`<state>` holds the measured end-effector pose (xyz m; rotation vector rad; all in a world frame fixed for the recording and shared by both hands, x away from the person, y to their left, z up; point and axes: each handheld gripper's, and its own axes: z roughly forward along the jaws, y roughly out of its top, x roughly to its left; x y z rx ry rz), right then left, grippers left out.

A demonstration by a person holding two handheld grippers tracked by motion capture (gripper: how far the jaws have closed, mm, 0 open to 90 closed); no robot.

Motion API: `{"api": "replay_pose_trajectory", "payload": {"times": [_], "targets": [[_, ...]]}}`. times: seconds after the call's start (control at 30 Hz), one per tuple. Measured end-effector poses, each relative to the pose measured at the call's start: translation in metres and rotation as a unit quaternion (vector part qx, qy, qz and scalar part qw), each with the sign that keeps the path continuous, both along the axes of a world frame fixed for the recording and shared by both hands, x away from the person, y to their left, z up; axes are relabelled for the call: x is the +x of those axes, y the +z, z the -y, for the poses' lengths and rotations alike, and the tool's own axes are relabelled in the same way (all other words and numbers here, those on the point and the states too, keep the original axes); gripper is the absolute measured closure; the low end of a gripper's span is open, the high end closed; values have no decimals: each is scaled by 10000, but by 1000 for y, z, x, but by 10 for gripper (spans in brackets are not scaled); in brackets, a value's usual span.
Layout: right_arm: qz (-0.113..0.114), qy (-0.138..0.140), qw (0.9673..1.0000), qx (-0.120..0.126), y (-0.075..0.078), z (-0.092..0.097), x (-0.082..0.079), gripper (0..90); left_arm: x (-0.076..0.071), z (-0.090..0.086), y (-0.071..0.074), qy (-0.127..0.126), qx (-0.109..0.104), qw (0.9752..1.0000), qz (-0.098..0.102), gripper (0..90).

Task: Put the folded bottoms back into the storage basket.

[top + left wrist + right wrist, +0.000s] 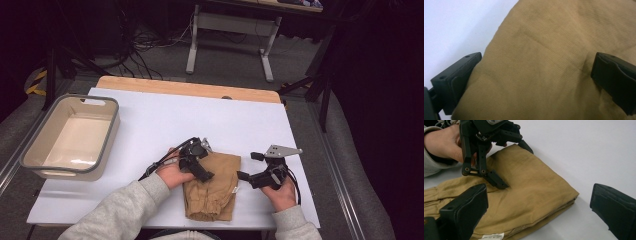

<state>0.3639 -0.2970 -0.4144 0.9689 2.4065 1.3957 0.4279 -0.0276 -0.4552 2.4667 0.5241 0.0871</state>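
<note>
Folded tan trousers (212, 185), part-hidden beneath spread-jawed left gripper (200, 162); right gripper (250, 167) likewise agape.

Trousers (212, 185) right of bin (30, 150) (on table)

A beige tub (70, 135) sits at the white table's (165, 120) left edge; cables (145, 42) lie on the floor beyond.

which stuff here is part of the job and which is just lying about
In the job:
folded tan trousers
left gripper, open, pressing on the trousers
right gripper, open, beside the trousers' edge

Lying about:
grey bin, far left of the table
desk frame on the floor behind
</note>
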Motion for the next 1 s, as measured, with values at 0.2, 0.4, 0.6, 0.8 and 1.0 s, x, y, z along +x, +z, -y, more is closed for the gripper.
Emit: {"api": "replay_pose_trajectory", "payload": {"times": [0.2,0.4,0.6,0.8,1.0], "targets": [[-24,7,10000,64,0,1,0,21,-2,1,-1,5,12,10000,68,0],[-24,8,10000,70,0,1,0,22,-3,1,-1,2,82,9999,115,1],[-44,26,9999,159,1,1,1,22,-9,3,5,-135,139,9997,131,126],[-36,10,9996,279,2,4,1,22,-22,4,10,-438,16,9990,65,498],[-49,56,9994,333,2,4,1,22,-27,6,11,-416,-94,9990,-155,758]]}}
